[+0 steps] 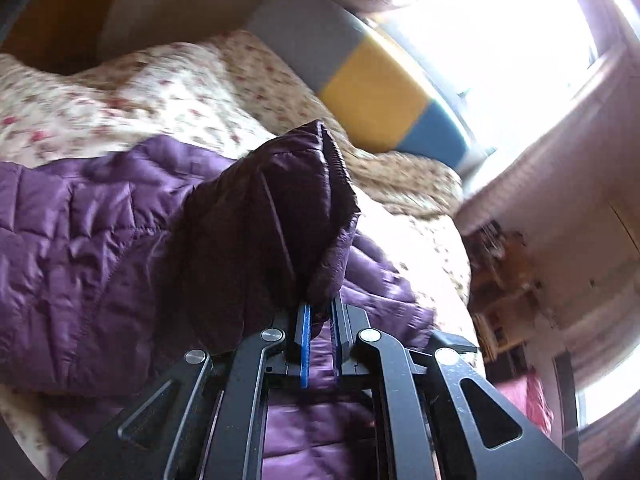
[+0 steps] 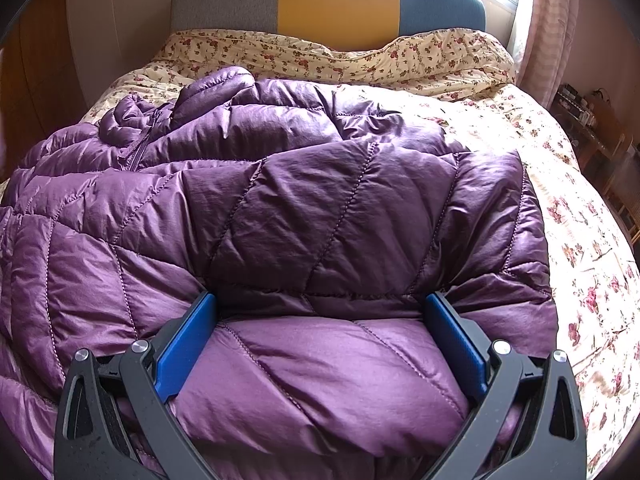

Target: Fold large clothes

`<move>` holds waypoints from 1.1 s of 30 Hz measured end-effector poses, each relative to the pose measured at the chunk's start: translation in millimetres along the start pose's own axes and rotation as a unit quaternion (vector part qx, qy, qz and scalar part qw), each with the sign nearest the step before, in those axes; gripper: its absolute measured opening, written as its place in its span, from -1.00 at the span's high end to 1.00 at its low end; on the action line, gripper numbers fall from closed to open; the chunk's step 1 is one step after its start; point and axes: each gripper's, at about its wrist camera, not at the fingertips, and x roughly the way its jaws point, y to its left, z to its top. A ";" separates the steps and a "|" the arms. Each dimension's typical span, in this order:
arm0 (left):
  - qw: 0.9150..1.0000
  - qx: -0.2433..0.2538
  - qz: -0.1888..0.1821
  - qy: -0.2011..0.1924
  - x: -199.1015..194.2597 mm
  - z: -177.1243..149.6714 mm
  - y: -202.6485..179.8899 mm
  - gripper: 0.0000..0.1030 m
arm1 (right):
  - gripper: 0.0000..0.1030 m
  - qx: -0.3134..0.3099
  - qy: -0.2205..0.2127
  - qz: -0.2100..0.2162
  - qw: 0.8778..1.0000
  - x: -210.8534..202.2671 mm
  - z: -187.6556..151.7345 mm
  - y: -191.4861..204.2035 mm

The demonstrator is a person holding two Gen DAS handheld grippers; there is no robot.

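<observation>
Purple quilted jacket [image 2: 288, 208], spread on floral-covered bed [image 2: 580, 240]. Left gripper [image 1: 320, 312]: jaws clamped on a lifted jacket fold. Right gripper [image 2: 320, 340]: jaws spread wide, straddling the near padded hem. Bare bedcover along jacket's right edge.

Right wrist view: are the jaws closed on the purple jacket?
No, the right gripper stands wide open, its blue pads on either side of a fold of the purple jacket.

Place: home bedroom | Evidence: bed with floral quilt [image 2: 440, 64]; padded headboard [image 2: 328, 0] in grey, yellow and blue panels; bright window [image 1: 500, 32] with pale pink curtain [image 2: 552, 20]; cluttered wooden shelf [image 2: 588, 120] beside the bed
</observation>
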 end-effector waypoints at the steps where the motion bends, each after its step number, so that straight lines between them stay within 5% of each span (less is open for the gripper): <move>1: 1.000 0.006 -0.006 0.005 4.9 0.1 -5.9 0.84 | -0.97 0.000 0.000 0.000 1.000 0.0 0.2 0.4; 15: 0.992 0.039 -0.100 0.067 73.6 -7.8 -66.0 0.84 | -0.97 0.005 -0.002 0.007 1.000 0.3 1.3 1.6; 33: 0.987 0.006 -0.120 0.105 98.3 -13.0 -56.5 0.83 | -0.97 0.005 -0.002 0.007 1.000 0.2 0.6 0.5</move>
